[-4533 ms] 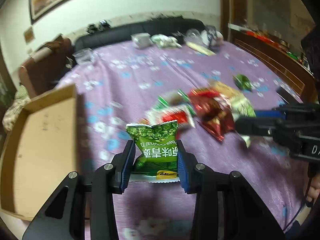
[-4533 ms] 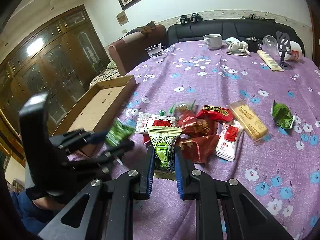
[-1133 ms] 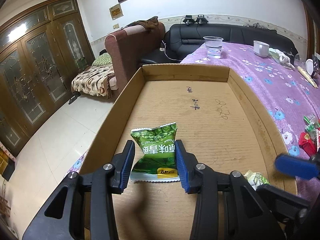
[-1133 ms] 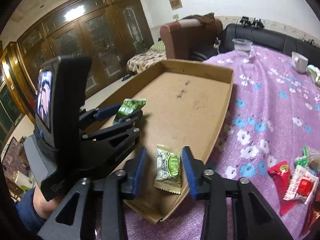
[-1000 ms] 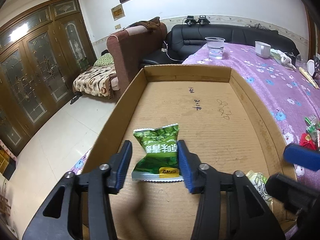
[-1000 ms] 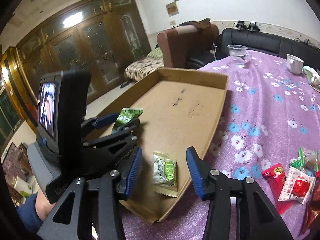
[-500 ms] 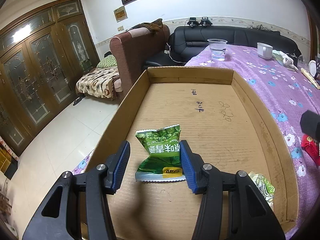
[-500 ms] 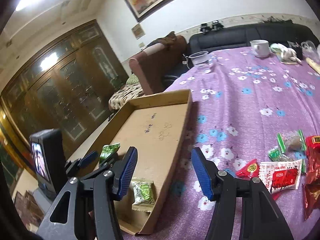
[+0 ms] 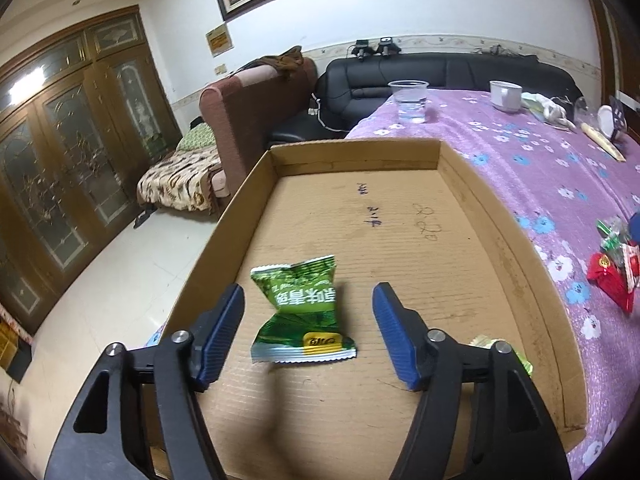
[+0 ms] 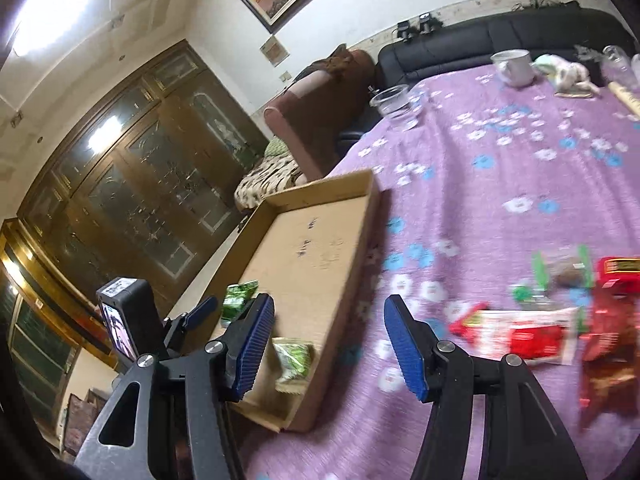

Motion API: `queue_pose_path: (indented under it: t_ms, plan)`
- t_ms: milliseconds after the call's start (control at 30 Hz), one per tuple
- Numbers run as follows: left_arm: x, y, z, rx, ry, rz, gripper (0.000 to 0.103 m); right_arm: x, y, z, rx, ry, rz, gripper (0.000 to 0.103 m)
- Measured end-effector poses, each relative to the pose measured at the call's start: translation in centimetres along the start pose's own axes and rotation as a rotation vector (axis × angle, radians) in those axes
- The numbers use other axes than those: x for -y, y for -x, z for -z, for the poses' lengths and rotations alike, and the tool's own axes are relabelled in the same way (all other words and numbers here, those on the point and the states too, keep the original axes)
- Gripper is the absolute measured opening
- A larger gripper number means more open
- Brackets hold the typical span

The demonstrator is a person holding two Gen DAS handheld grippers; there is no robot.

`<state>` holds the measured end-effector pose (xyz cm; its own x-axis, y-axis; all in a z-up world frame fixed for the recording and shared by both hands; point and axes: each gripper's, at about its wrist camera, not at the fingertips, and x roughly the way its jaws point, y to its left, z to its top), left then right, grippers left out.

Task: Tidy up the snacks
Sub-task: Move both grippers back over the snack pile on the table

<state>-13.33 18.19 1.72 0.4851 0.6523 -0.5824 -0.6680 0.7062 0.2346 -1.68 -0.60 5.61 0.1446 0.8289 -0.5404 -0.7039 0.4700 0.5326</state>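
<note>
Left claw letting go in the box, right claw heading for the snack pile

Left wrist view: left gripper (image 9: pixel 306 322) jaws have just been opening, now standing wide; green snack packet (image 9: pixel 301 308) is sitting between them, clear of both pads, on the cardboard box (image 9: pixel 496 216) floor, long axis running away from the camera. Right wrist view: right gripper (image 10: pixel 328 346) is standing wide with nothing held; loose snacks (image 10: pixel 520 330) are lying on the purple tablecloth (image 10: pixel 500 168) to its right, near, so the right hand is nearer.
</note>
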Motion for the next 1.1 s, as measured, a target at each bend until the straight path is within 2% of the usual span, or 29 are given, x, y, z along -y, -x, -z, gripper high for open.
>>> queue_pose_path:
  t_ms: [33,167,333,467,600,767,867,1000,1100]
  plan:
    - [0.1,0.1,0.0,0.004,-0.004,0.007,0.076,0.7,0.9,0.0,0.004,-0.005,0.012,0.059]
    - [0.4,0.6,-0.2,0.010,-0.006,0.062,0.076,4.2,4.7,-0.5,0.047,-0.054,0.051,0.060]
    - [1.7,1.9,-0.9,0.030,-0.057,0.093,0.076,9.1,10.0,-1.8,0.142,-0.113,0.165,0.060]
    - [2.7,3.5,-2.3,0.058,-0.089,0.126,0.077,12.6,12.3,-2.0,0.193,-0.163,0.240,0.060]
    - [3.6,3.6,-3.5,0.030,-0.118,0.163,0.077,15.6,12.4,-1.3,0.186,-0.266,0.200,0.060]
    - [4.3,2.9,-4.2,-0.068,-0.080,0.327,0.077,16.4,12.9,-1.2,0.194,-0.274,0.171,0.060]
    - [6.4,3.4,-4.7,-0.101,-0.100,0.454,0.076,16.5,12.9,-1.1,0.204,-0.284,0.173,0.060]
    - [11.8,5.0,-5.6,-0.117,-0.195,0.638,0.076,17.1,12.7,-1.0,0.198,-0.328,0.149,0.060]
    - [16.2,5.6,-6.1,-0.083,-0.295,0.654,0.076,17.3,12.9,-0.9,0.205,-0.332,0.149,0.060]
